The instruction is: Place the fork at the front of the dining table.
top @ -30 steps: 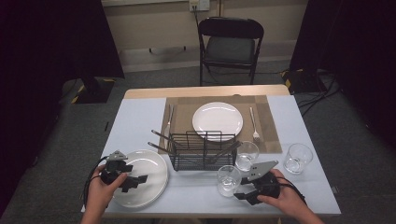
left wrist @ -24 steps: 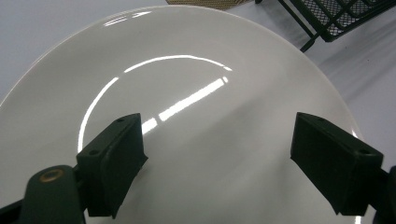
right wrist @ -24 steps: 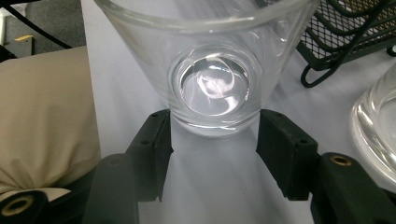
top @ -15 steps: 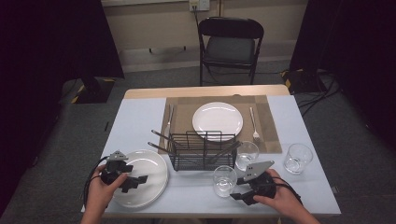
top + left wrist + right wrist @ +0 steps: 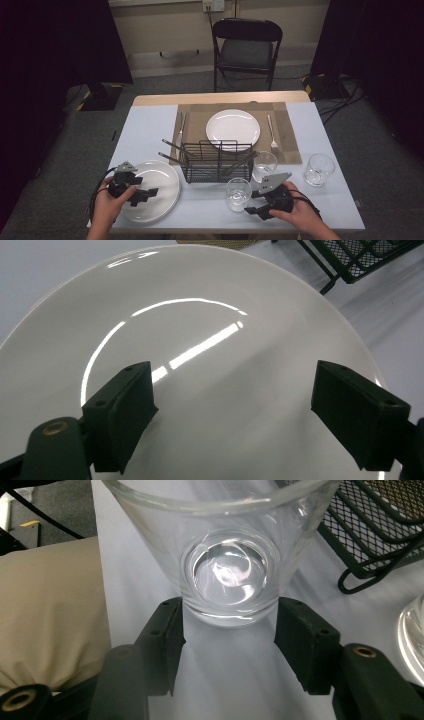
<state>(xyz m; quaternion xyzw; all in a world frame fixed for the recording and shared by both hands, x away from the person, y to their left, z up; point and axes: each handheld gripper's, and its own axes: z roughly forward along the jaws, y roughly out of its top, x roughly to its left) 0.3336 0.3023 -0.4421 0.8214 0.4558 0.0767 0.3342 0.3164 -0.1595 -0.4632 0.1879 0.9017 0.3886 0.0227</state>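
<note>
The right claw (image 5: 252, 204) lies low on the surface (image 5: 150, 125), at about 5 o'clock in the high view. Its two black jaws stand at both sides of the base of the clear drinking glass (image 5: 238, 193), and in the right gripper view the pads touch the foot of this glass (image 5: 227, 575), so the claw holds it with a middle opening. The glass stands upright on the pale blue surface, just at 6 o'clock from the black wire rack (image 5: 217, 162).

The left claw (image 5: 145, 194) is at about 7 o'clock and hovers over the large round white plate (image 5: 160, 187). In the left gripper view its jaws are spread wide above the shiny plate (image 5: 210, 365), with nothing between them.

A second clear glass (image 5: 263, 165) stands at 3 o'clock from the rack, close to it, and a third clear glass (image 5: 318, 170) stands farther toward the right edge. Behind the rack, at 12 o'clock, a smaller white plate (image 5: 233, 129) lies on the brown woven placemat (image 5: 287, 135), with a silver fork (image 5: 272, 134) at its right side
</note>
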